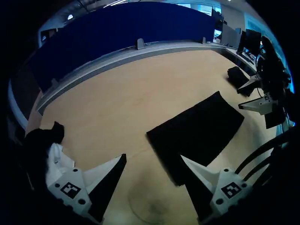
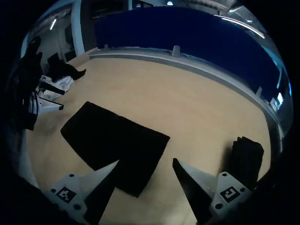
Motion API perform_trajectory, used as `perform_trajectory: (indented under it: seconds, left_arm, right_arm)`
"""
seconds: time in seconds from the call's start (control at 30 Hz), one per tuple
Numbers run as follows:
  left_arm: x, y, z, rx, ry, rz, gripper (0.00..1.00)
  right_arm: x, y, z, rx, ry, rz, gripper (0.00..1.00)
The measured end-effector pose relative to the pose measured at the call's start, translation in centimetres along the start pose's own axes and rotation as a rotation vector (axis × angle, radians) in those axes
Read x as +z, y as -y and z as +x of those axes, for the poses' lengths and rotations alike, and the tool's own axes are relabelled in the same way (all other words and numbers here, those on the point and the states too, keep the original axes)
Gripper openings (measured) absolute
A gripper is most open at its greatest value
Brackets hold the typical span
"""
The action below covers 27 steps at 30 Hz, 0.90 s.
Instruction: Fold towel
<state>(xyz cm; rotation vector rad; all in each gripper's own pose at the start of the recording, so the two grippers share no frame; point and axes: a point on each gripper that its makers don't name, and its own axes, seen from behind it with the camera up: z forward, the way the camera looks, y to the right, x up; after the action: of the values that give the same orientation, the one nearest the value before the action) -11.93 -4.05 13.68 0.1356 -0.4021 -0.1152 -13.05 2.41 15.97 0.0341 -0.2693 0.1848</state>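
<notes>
Two fisheye cameras, one on each hand-held gripper, look low across a pale wooden tabletop [image 1: 123, 93] toward a long dark-blue partition screen [image 1: 112, 30].

The left gripper view rides the left gripper [image 1: 153, 156], close above the table, with the flat black rectangular towel [image 1: 195, 131] just ahead to its right; the right gripper view rides the right gripper [image 2: 145, 161], facing the same screen, with the towel ahead to its left; both share towel, tabletop and screen; each catches the other gripper at its outer edge.

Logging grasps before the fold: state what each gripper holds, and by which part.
Nothing is held. The left gripper and the right gripper are both open and empty, near the flat black towel.
</notes>
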Motion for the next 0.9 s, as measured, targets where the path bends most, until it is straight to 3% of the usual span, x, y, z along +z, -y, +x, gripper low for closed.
perform_trajectory:
  seconds: [0.27, 0.57, 0.9]
  left_arm:
    - [-4.3, 0.6, -4.5, -0.108, 0.006, 0.081, 0.97]
    - [-8.9, 0.4, -9.3, -0.213, 0.018, 0.144, 0.97]
    - [-11.2, 0.7, -11.8, -0.25, 0.024, 0.177, 0.97]
  right_arm:
    - [-1.2, 1.6, -1.7, -0.046, 0.026, 0.058, 1.0]
    - [-1.8, 3.0, -3.4, -0.104, 0.069, 0.114, 1.0]
    - [-1.8, 3.8, -4.9, -0.162, 0.113, 0.138, 1.0]
